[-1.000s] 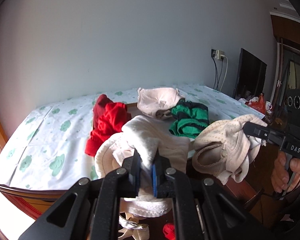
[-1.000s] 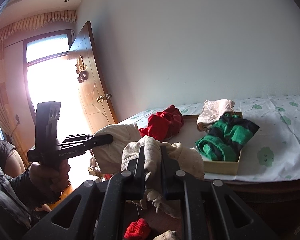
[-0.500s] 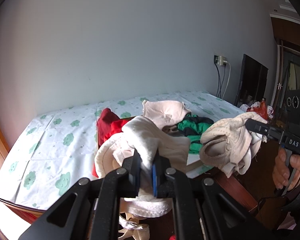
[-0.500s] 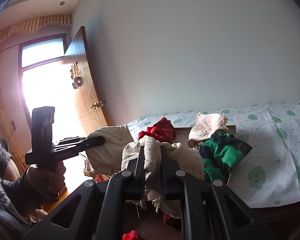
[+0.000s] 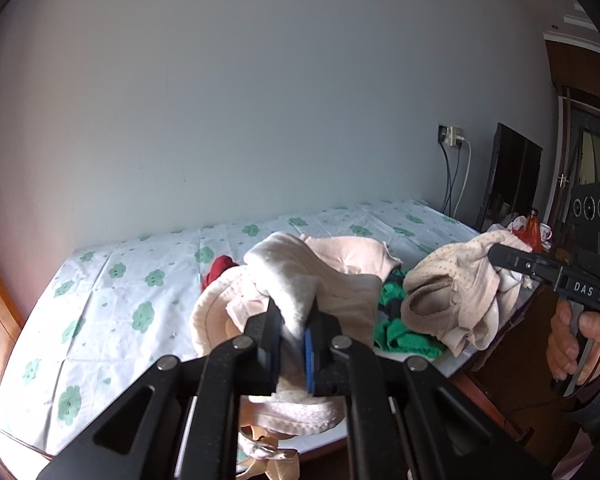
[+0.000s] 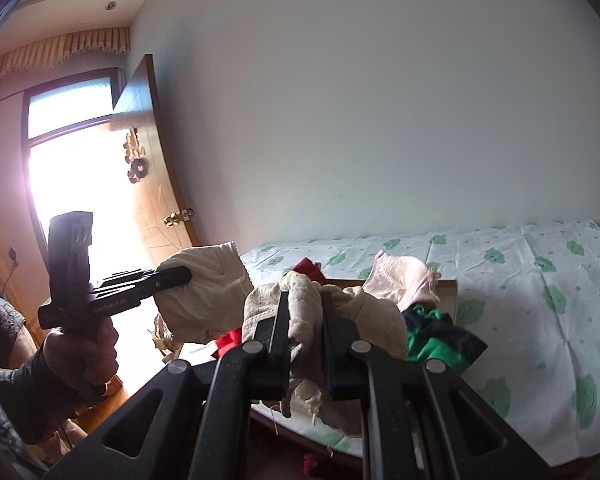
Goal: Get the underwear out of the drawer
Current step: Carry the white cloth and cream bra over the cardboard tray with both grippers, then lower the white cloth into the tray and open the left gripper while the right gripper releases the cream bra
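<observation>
Cream cotton fills the middle of my left wrist view: the left gripper has its 2 jaws pinched together on a cream undergarment, whose folds bulge up over the tips and hang down beneath them. Off to the right, my right gripper is clamped on a second piece, a beige dotted undergarment, with the person's right hand wrapped around the grip. Both pieces hang in the air in front of a surface covered by a white cloth with green flowers. On that cloth, behind the 2 held pieces, I see a pale pink garment, a green and dark garment and a bit of a red garment. A dark screen stands near the far right wall. From the right wrist view, the right gripper shows its jaws closed on the beige dotted undergarment, loose threads trailing below. At left, the left gripper bites the cream undergarment, gripped by the person's left hand. Past my fingers, a shallow tan box sits on the flowered cloth with the pink garment, the green and dark garment and the red garment in or over it. A wooden door stands open beside a bright window.
</observation>
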The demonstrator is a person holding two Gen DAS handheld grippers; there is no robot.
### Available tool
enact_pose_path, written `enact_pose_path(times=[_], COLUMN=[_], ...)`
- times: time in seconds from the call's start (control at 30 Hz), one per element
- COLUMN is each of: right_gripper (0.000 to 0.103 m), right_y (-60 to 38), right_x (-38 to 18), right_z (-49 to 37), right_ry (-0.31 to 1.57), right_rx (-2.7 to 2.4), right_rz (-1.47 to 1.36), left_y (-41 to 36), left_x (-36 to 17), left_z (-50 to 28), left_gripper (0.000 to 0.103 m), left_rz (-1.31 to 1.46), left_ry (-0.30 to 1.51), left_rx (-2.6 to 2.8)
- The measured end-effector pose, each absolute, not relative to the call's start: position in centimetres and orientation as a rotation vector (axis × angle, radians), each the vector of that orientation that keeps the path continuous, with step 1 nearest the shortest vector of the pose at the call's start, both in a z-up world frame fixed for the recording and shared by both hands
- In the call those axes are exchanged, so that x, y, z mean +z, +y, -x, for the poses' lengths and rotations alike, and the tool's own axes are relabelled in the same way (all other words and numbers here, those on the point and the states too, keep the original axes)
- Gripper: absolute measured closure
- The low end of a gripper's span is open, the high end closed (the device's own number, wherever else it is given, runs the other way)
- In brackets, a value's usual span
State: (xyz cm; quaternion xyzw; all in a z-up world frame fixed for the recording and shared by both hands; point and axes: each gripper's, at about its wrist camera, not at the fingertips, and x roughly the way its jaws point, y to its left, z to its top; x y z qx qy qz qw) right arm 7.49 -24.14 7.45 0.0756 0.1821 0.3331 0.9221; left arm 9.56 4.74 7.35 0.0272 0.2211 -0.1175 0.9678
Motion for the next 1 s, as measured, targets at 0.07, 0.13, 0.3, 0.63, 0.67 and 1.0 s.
enact_pose_path(times=[0.07,0.13,0.3,0.63,0.67,1.0], right_gripper=[0.090,0.090,0.090,0.090,0.090,0.090], right_y=[-24.0,-23.8,-23.3,-22.7,-22.7,-21.5], right_x=[7.8,8.2,8.9,9.5,9.5,10.3], right_z=[-8.6,-9.5,-11.8,-15.8,-16.1,-21.0], right_ry=[0.382,0.384,0.396,0.437,0.440,0.463], right_rx=[0.677,0.665,0.637,0.569,0.561,0.475], right_rz=[-0.166,-0.166,-0.155,-0.170,-0.171,-0.154], left_y=[5.0,5.3,5.7,5.7,5.7,4.9], left_x=[7.7,8.0,8.7,9.1,9.2,9.1], left_z=[-10.5,-11.3,-13.6,-18.2,-18.8,-24.1], left_gripper=[0.098,0.098,0.098,0.098,0.098,0.098], left_rz=[-0.050,-0.051,-0.055,-0.054,-0.049,0.001], left_ry=[0.440,0.431,0.419,0.433,0.436,0.501], left_rx=[-0.227,-0.215,-0.191,-0.162,-0.162,-0.160])
